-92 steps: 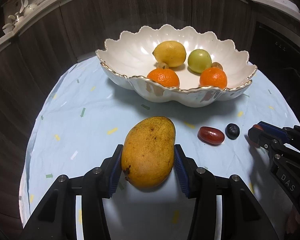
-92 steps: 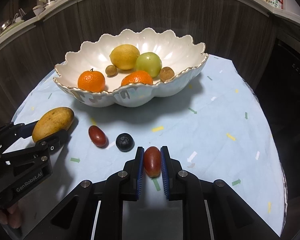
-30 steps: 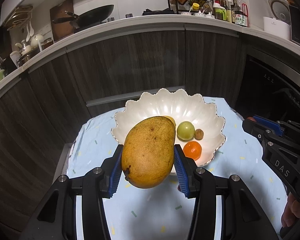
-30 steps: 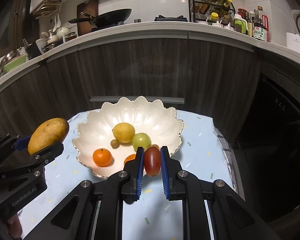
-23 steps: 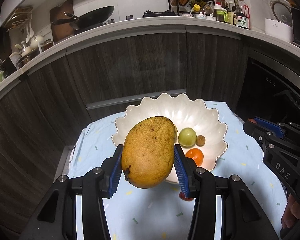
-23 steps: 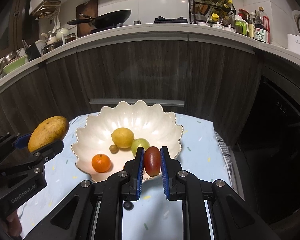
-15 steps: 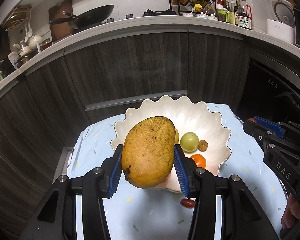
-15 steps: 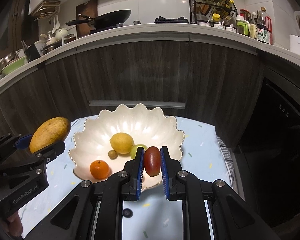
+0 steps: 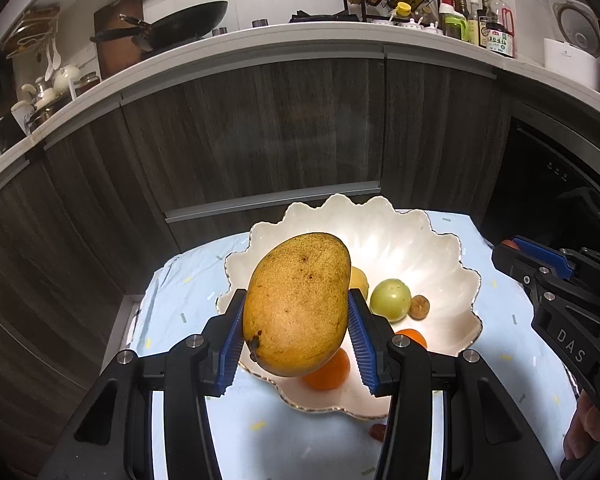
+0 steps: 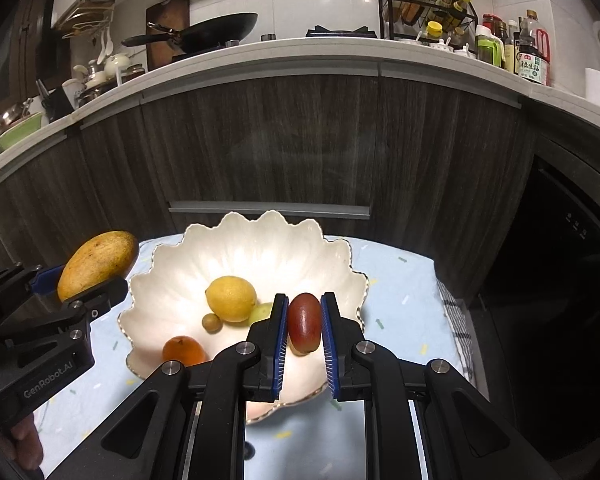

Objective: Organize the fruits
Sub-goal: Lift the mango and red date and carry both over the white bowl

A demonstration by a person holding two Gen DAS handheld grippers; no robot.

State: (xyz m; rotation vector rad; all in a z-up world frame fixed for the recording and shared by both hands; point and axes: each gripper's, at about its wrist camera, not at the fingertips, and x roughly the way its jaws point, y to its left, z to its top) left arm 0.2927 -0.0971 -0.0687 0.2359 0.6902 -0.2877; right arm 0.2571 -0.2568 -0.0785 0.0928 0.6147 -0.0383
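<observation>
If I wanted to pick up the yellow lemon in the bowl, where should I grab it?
Probably across the lemon's fat middle, coming straight down from above. The bowl's walls block a sideways reach, and a small brown fruit and a green fruit crowd its near side.

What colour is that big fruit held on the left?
The mango is yellow-orange with small dark speckles, clearest in the left wrist view.

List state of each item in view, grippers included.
left gripper: shut on mango, held over bowl
mango: gripped, airborne
right gripper: shut on red fruit
red fruit: gripped, above bowl
bowl: upright on table, holds lemon, oranges, green fruit
red fruit on cloth: loose by bowl
</observation>
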